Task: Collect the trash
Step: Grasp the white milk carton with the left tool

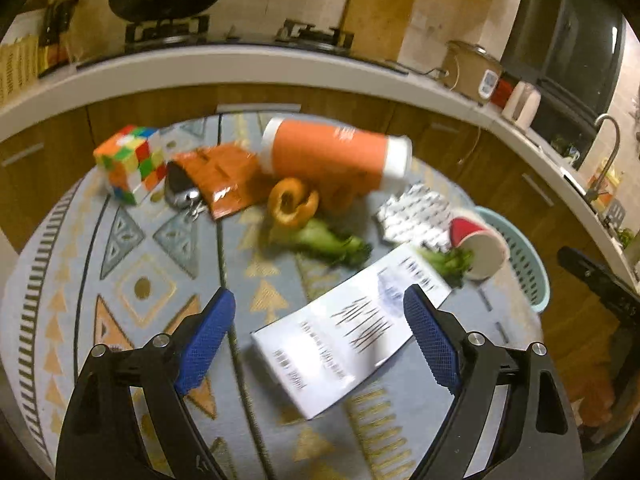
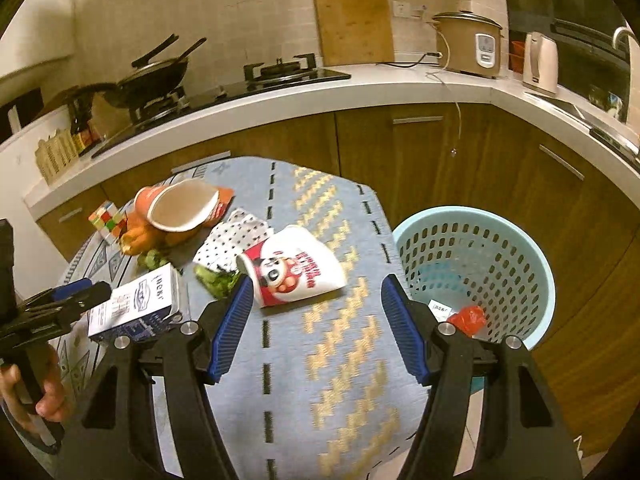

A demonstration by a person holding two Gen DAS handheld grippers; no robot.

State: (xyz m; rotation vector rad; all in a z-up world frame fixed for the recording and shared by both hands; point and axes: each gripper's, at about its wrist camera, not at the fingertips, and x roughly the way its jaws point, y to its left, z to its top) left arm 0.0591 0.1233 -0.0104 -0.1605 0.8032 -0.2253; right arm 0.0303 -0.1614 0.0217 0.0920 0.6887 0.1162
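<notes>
The left tool (image 1: 318,336) hangs over the patterned desk (image 1: 132,276) with its blue pads spread wide and nothing pinched; a white printed carton (image 1: 344,340) lies flat on the cloth between and just beyond them. Past it lie a broccoli piece (image 1: 320,240), an orange peel (image 1: 292,202), an orange cylindrical canister (image 1: 332,156) on its side, an orange snack wrapper (image 1: 224,178), a Rubik's cube (image 1: 130,162) and a silvery blister pack (image 1: 416,212).

The right tool (image 2: 316,320) also stands spread and empty, near a toppled paper cup (image 2: 296,268) with a red cartoon print. Beside the desk's right edge stands a pale blue trash basket (image 2: 480,240), holding a red scrap (image 2: 468,320) and a small white carton (image 2: 440,306). A hand (image 2: 44,392) grips the left tool's handle.
</notes>
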